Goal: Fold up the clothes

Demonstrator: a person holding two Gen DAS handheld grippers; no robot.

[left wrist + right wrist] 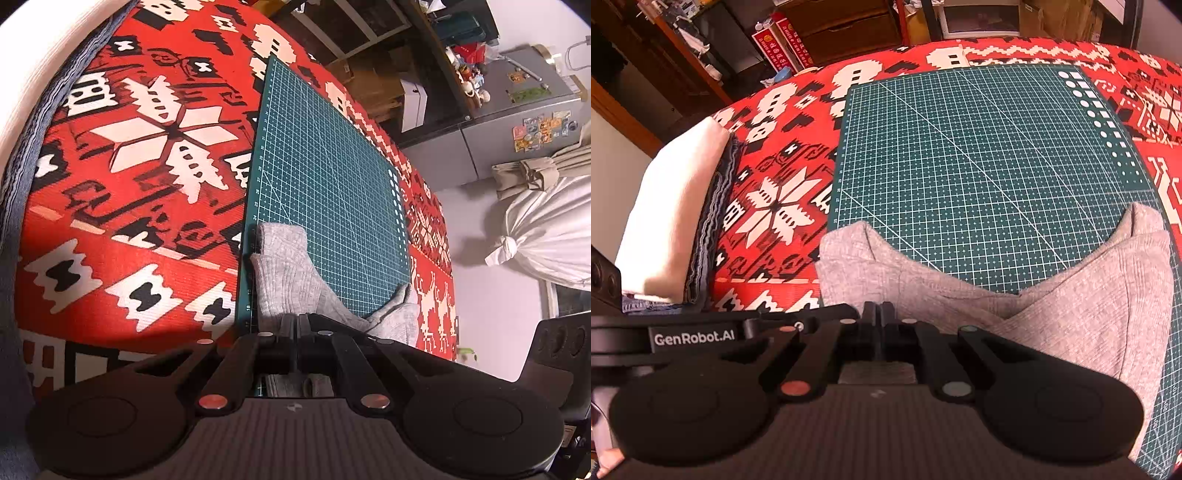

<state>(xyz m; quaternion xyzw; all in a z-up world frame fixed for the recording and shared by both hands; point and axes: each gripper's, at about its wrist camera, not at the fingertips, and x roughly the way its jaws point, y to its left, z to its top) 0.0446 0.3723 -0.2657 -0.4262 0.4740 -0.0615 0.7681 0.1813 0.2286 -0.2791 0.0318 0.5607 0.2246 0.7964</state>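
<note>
A grey knitted garment (291, 273) lies bunched at the near end of the green cutting mat (332, 166), which sits on a red patterned tablecloth (140, 184). In the left wrist view my left gripper (297, 319) is shut, its fingers pinching the garment's near edge by the mat's left side. The right wrist view shows the same garment (1052, 306) spread across the mat (979, 147), two folded ends pointing away. My right gripper (879, 310) is shut on the cloth near its left part. Grey cloth shows under both finger pairs.
A folded stack of white cloth (672, 221) over denim (713, 221) rests on the table's left side. A black bar labelled GenRobot.AI (690, 338) crosses the right view's lower left. Beyond the table stand a grey fridge (517, 122), a tied white bag (546, 236) and dark shelves (831, 26).
</note>
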